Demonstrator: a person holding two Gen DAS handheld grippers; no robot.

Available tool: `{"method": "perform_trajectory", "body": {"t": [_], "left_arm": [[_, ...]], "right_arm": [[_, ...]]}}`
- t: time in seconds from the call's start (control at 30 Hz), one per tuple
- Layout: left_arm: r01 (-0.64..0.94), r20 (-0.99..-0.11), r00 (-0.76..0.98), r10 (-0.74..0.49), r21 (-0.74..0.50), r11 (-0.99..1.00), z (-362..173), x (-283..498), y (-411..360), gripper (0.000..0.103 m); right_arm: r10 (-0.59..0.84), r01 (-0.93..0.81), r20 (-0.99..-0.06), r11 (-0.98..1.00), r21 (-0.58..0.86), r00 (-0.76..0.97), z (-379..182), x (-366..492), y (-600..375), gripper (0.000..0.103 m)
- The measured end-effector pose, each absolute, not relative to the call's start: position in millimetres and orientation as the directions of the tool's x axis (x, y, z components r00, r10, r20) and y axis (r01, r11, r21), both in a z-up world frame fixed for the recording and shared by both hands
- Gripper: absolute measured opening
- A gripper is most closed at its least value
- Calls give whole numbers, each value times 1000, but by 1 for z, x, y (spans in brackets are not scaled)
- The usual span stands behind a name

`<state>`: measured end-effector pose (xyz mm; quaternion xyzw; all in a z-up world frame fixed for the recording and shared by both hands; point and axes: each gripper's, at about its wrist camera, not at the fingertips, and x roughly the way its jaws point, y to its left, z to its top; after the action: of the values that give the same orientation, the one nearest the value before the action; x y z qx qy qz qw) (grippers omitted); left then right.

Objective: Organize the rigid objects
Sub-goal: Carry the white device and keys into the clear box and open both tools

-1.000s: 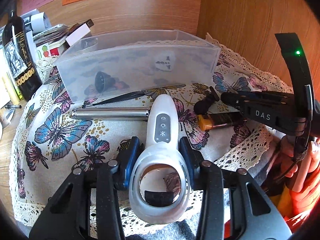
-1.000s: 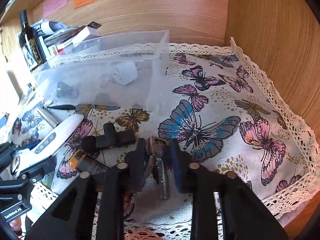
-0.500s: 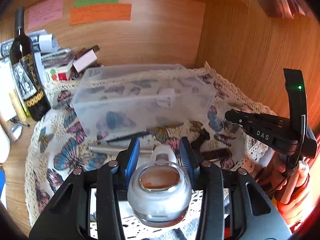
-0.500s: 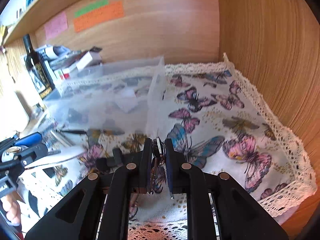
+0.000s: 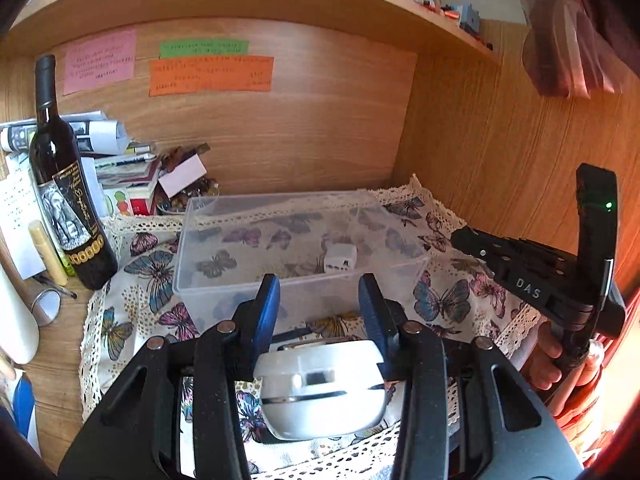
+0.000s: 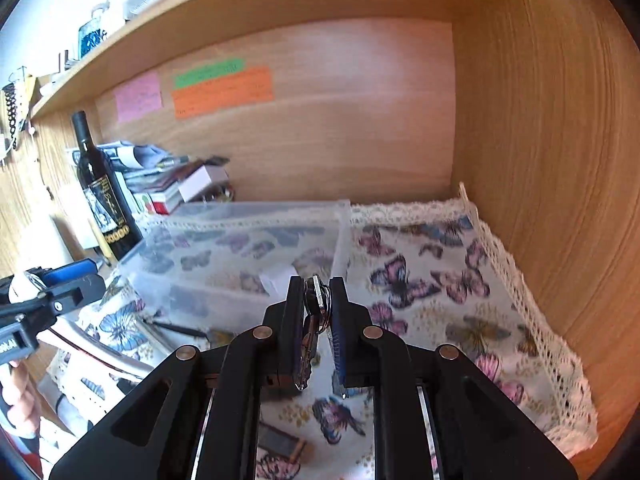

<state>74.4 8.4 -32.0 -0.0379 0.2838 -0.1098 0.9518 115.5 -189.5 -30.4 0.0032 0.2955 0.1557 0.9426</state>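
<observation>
We lift things to the box (image 5: 224,276). Our left gripper (image 5: 318,312) pinches the white gadget (image 5: 320,388); our right gripper (image 6: 314,316) pinches keys (image 6: 318,300). Next, drop both inside.

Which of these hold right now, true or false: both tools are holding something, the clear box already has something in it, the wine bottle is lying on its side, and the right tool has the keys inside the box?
1. Both tools are holding something. True: the left tool is shut on the white device, the right tool on the keys.
2. The clear box already has something in it. True: a small white adapter lies inside.
3. The wine bottle lies on its side. False: it stands upright, left of the box.
4. The keys are inside the box. False: they are in the air, on the near side of the box.
</observation>
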Motion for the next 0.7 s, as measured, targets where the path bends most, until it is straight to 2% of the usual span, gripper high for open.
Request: {"method": "perform_trajectory", "body": {"t": [0.43,0.7], "left_arm": [[165,-434,881,-187,-87,982,23,86,19,41],[116,-400,907,-127,-53,992,31,113,19,41]], "right_arm": [[330,-345,-506,936,67,797,-6,139,-171,11],[351,-384,-526,922,50,775,-12,153,-155,11]]}}
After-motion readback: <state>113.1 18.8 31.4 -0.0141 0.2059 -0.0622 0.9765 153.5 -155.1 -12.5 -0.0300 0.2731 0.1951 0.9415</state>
